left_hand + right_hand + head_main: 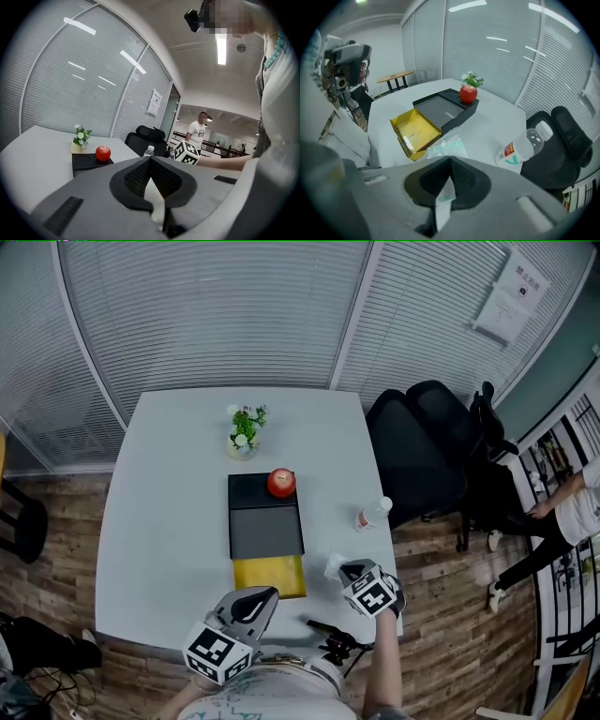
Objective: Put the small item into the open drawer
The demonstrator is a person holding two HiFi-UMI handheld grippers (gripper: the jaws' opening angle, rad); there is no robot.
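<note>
The small item is a clear plastic packet [335, 565] with teal contents. My right gripper [349, 572] is shut on it and holds it above the table's near right part. In the right gripper view the packet [446, 146] sticks out past the closed jaws of the right gripper [450, 162]. The yellow drawer [270, 576] stands pulled open from the black box [265, 521], to the left of the packet; the same yellow drawer [415, 129] lies below and to the left. My left gripper [266, 595] is shut and empty near the table's front edge, just short of the drawer; this left gripper [150, 160] points level.
A red apple [281, 482] sits on the black box, with a small potted plant [246, 430] behind it. A plastic bottle [372, 514] lies near the right edge of the white table [169, 521]. A black office chair [422, 456] stands to the right, with a person [572, 512] further off.
</note>
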